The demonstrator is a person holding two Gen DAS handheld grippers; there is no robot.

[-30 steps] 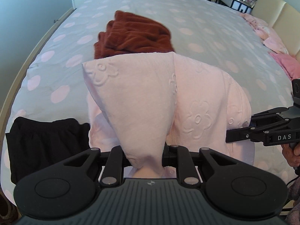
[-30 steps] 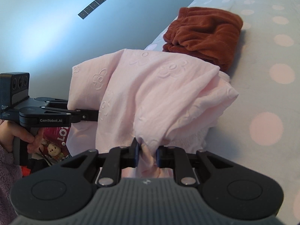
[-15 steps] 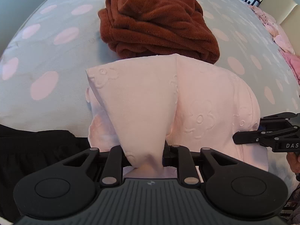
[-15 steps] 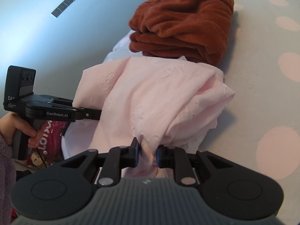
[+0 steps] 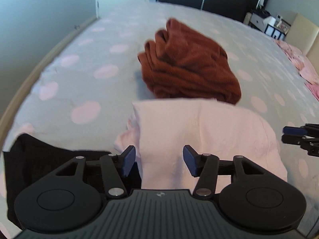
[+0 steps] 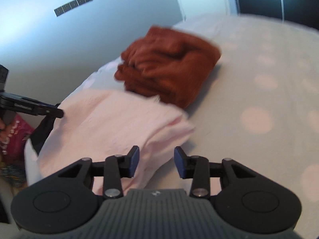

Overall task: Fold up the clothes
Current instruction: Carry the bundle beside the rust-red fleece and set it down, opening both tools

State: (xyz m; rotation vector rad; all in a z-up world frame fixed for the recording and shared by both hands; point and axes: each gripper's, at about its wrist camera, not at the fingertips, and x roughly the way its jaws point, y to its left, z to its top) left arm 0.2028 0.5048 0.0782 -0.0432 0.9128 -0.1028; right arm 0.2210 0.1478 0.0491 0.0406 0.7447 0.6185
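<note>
A folded pale pink garment lies on the dotted bedspread, its far edge against a folded rust-brown fleece. My left gripper hovers at the pink garment's near left corner. Its jaws are opening, the cloth lies between them and the pads stand clear of it. My right gripper is at the garment's near right corner, jaws also opening, cloth below the gap and no pad pressing on it. Each gripper shows at the edge of the other's view.
A black garment lies at the bed's near left, beside the pink one. More pink clothes are heaped at the far right by the headboard. The bed's left edge runs along a wall. A hand grips the left tool's handle.
Both grippers let go of the pink garment, which now lies flat on the bed in front of the brown fleece. Both tools drew back a little and their jaws spread.
</note>
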